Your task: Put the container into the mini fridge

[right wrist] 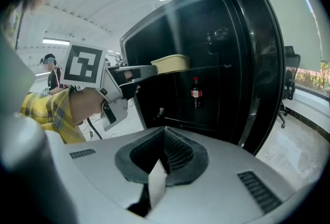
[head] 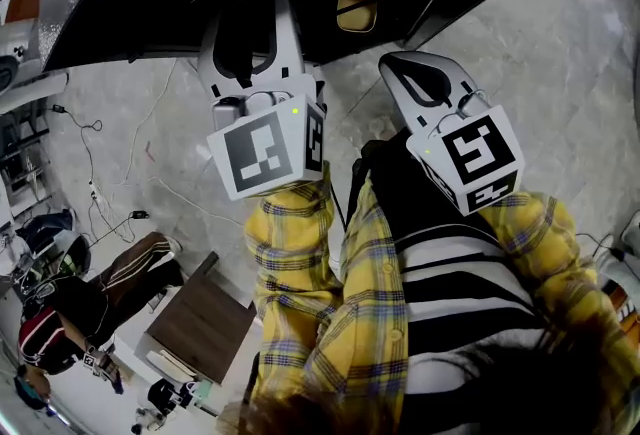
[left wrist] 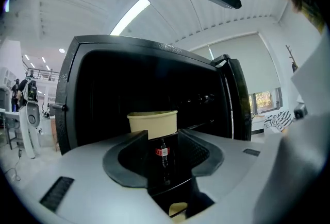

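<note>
Beige container point(left wrist: 152, 121), left gripper point(left wrist: 162, 136) level

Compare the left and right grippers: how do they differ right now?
Left gripper has its jaws apart, clamped on the beige container; right gripper has its jaws together, holding nothing. Left gripper reaches to the mouth of the open mini fridge; right gripper hangs back from it. Shared: same grey two-jaw build, both pointed at the fridge.

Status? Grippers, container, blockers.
Left gripper shut on container, at the open mini fridge. Right gripper shut, empty. Bottle inside, lower down, clear of container.
</note>
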Demonstrator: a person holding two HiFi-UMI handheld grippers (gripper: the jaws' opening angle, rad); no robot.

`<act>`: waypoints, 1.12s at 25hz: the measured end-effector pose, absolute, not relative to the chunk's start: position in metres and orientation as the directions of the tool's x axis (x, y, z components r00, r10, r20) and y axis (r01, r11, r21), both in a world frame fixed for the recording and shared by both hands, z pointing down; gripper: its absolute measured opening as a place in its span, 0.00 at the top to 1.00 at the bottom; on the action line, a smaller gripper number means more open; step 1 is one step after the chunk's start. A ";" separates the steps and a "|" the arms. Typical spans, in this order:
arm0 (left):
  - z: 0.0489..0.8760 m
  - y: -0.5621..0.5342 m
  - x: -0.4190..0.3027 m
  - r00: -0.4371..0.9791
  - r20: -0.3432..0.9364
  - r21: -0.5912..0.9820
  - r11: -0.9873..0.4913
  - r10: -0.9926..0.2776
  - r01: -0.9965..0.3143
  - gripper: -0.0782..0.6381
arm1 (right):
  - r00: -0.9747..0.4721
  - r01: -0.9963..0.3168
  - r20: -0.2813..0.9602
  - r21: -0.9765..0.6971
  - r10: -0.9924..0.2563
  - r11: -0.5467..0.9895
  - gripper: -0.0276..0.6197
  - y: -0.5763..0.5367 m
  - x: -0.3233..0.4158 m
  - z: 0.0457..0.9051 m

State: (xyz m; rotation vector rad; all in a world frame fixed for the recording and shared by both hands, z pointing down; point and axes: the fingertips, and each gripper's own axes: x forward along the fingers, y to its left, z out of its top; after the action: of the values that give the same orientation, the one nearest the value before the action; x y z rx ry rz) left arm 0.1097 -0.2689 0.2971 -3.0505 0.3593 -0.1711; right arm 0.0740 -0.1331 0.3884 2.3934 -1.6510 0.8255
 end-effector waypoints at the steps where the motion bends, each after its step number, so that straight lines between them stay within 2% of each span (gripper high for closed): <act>1: 0.295 -0.268 0.107 0.966 0.104 -0.079 -0.971 -0.235 -0.228 0.62 | 0.256 -0.897 0.492 -0.200 -0.832 -0.394 0.92 -0.135 0.074 0.386; 19: 0.323 -0.274 0.033 0.934 0.178 0.008 -0.948 -0.311 -0.317 0.63 | 0.259 -0.922 0.464 -0.142 -0.847 -0.360 0.92 -0.149 0.073 0.373; 28: 0.338 -0.265 0.000 0.927 0.219 0.047 -0.946 -0.304 -0.322 0.63 | 0.253 -0.929 0.456 -0.132 -0.853 -0.346 0.92 -0.158 0.065 0.371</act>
State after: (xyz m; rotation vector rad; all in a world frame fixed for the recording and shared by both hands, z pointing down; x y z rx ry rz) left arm -0.0004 -0.2650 0.3382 -3.1646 0.5147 -0.3391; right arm 0.0655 -0.1575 0.3712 2.3523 -1.6908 0.6889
